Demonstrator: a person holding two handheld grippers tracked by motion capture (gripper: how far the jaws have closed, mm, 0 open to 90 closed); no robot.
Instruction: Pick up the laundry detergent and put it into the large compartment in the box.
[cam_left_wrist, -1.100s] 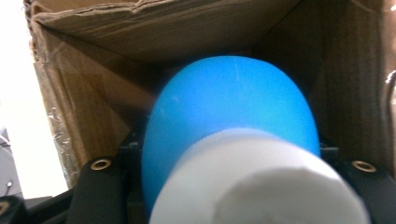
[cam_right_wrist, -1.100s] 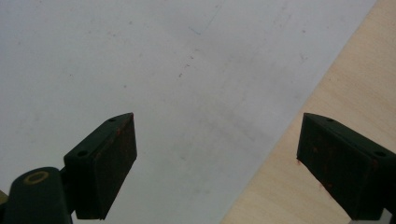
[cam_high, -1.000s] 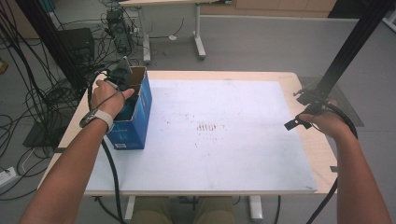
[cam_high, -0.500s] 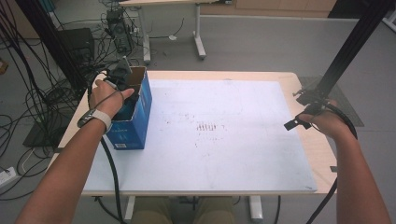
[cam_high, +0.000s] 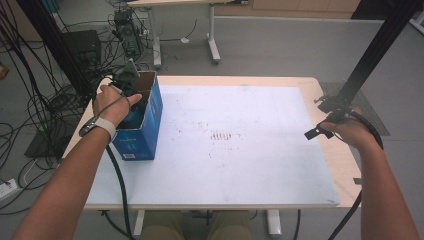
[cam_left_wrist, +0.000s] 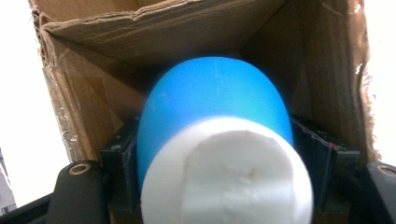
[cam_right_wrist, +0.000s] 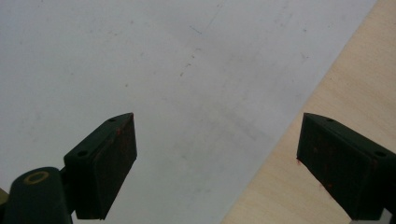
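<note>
A blue cardboard box (cam_high: 145, 131) stands open-topped at the left edge of the white mat (cam_high: 235, 150). My left gripper (cam_high: 131, 95) reaches down into it. In the left gripper view, a rounded object (cam_left_wrist: 215, 107), blue with a white near end, sits between the jaws inside the brown box walls (cam_left_wrist: 93, 93). The jaws have just been opening, and both pads still lie against the object's sides. My right gripper (cam_high: 314, 133) hovers open over the mat's right edge. Nothing is between its fingers (cam_right_wrist: 107, 163).
A bare wooden table strip (cam_right_wrist: 327, 93) runs beside the mat on the right. A black frame post (cam_high: 370, 55) rises at the far right corner. Cables and equipment lie on the floor to the left and behind the table.
The left hand has stayed at the box opening with hardly any shift. The right hand and its gripper have not moved.
</note>
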